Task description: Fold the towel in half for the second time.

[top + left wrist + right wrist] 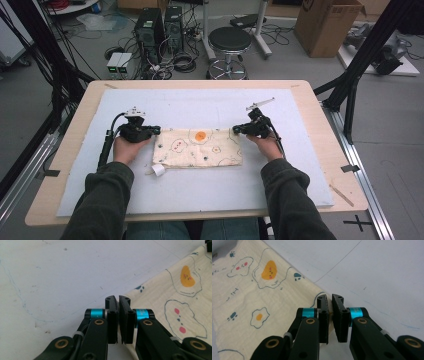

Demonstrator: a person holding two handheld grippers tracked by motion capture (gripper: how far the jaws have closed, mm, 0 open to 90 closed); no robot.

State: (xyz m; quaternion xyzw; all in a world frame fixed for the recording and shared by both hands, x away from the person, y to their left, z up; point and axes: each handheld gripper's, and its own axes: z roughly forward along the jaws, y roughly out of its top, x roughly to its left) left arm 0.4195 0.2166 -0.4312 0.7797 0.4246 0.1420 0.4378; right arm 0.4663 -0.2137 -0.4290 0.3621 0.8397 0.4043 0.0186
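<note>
I hold my left gripper [156, 130] at the far left corner of the cloth [197, 147]. My right gripper [236, 130] is at the far right corner. The cloth is cream with fried eggs and little paw prints drawn on it. It lies flat on the white mat [200, 190], in the middle, between my two hands. A small white tag [158, 170] sticks out at its near left corner.

In the left gripper view, my left gripper [118, 302] has its jaws almost together, with just a thin gap. The cloth [175, 300] corner sits right at them, pinched between the pads. In the right gripper view, my right gripper [330, 301] is squeezed narrow too, and the cloth [262, 297] edge runs in between its pads. The mat rests on a wooden table [320, 100].
</note>
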